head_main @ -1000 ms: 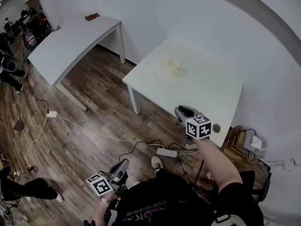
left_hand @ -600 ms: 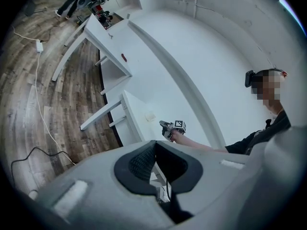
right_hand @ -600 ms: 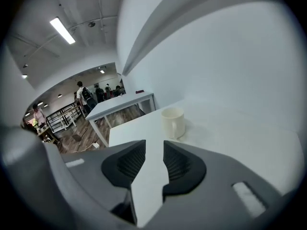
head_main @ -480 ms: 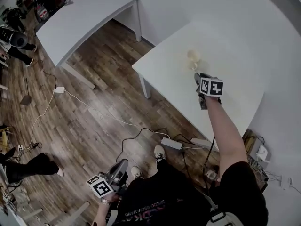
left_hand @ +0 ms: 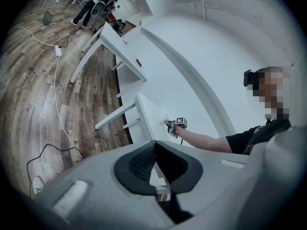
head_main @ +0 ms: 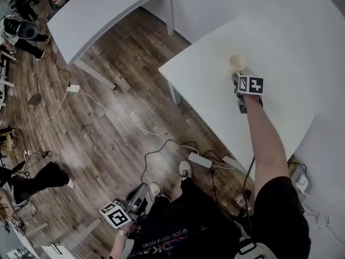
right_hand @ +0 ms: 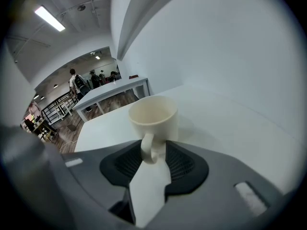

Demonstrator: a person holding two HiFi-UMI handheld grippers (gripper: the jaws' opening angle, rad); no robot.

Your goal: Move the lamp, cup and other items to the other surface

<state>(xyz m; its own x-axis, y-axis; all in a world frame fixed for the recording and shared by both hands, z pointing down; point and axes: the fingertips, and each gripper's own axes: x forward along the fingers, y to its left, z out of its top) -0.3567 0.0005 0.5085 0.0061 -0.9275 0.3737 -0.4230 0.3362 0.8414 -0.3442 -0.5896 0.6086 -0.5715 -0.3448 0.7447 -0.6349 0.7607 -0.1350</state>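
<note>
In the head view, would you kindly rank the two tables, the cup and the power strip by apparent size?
1. Near table
2. Far table
3. Power strip and cup: they look about alike, so I leave them unranked.

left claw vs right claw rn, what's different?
Right claw has its jaws apart, having just been opening, with the handle of the cup between them; left claw has its jaws together, empty. Right claw is stretched out over the white table at the cup; left claw sits low by the person, above the wooden floor. Both carry a marker cube.
</note>
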